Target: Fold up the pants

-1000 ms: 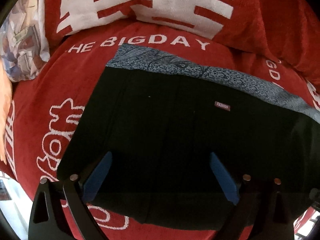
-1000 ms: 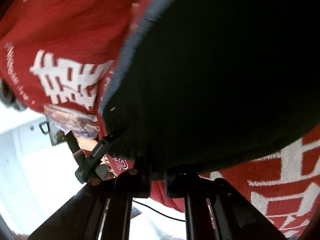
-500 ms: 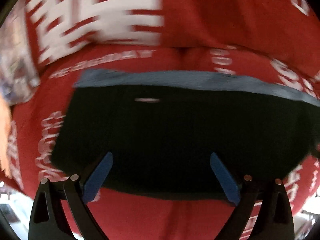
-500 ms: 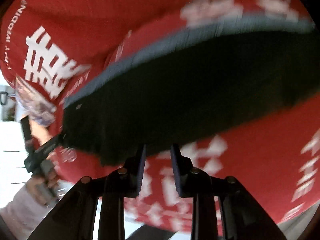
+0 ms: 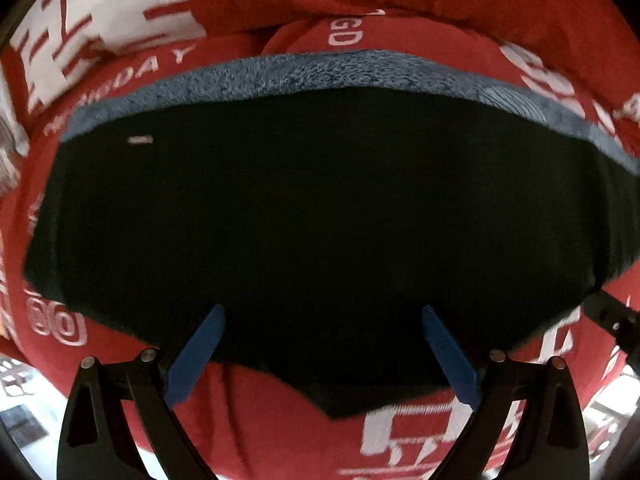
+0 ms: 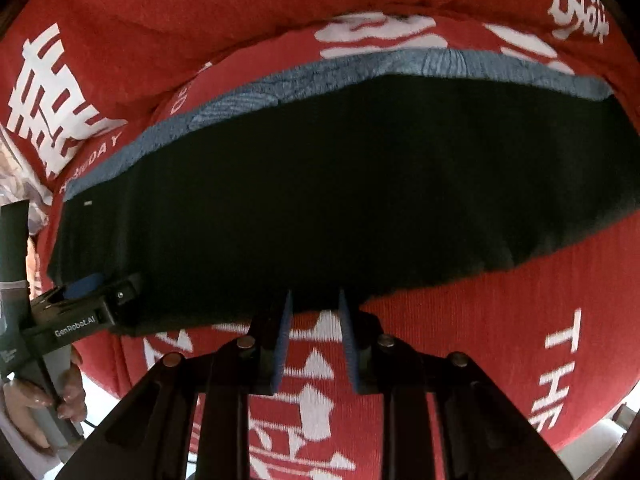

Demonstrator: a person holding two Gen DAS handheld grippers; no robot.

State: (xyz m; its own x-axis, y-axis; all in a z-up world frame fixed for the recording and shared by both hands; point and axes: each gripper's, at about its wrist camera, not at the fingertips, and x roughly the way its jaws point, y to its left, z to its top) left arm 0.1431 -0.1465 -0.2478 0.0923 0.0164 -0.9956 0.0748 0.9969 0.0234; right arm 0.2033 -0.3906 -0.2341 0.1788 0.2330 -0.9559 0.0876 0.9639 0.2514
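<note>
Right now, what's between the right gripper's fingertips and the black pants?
Nothing: in the right wrist view only bare red blanket shows between the right gripper and the near hem of the black pants.

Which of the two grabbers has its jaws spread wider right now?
The left gripper: its blue jaws stand far apart over the black pants. The right gripper leaves only a narrow gap at the pants' near edge.

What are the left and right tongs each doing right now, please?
Left tongs: open wide, holding nothing, over the black pants.
Right tongs: open with a narrow gap, holding nothing, at the pants' near edge.
</note>
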